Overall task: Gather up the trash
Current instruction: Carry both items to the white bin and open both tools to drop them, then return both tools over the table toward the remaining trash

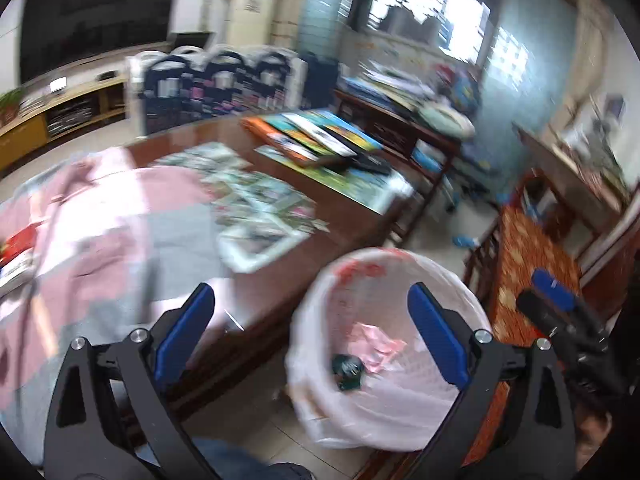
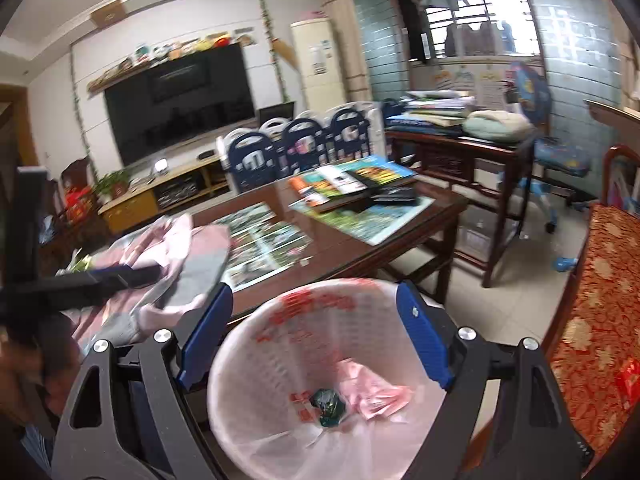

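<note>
Both your claws stand wide and empty: the right gripper [image 2: 316, 334] hangs over the bin [image 2: 256, 432], the left gripper [image 1: 312, 336] is just beside it, over the table [image 1: 320, 240] edge. The bin sits on the floor at the table's near corner, lined with a thin white bag. At its bottom lie a crumpled pink wrapper [image 2: 376, 396] and a dark green wad [image 2: 328, 402]. Both look light, soft and crushable; they should need no care. Any further scrap of this kind you should pinch across its bulk. The cloth [image 1: 120, 224] on the table's near end looks limp.
</note>
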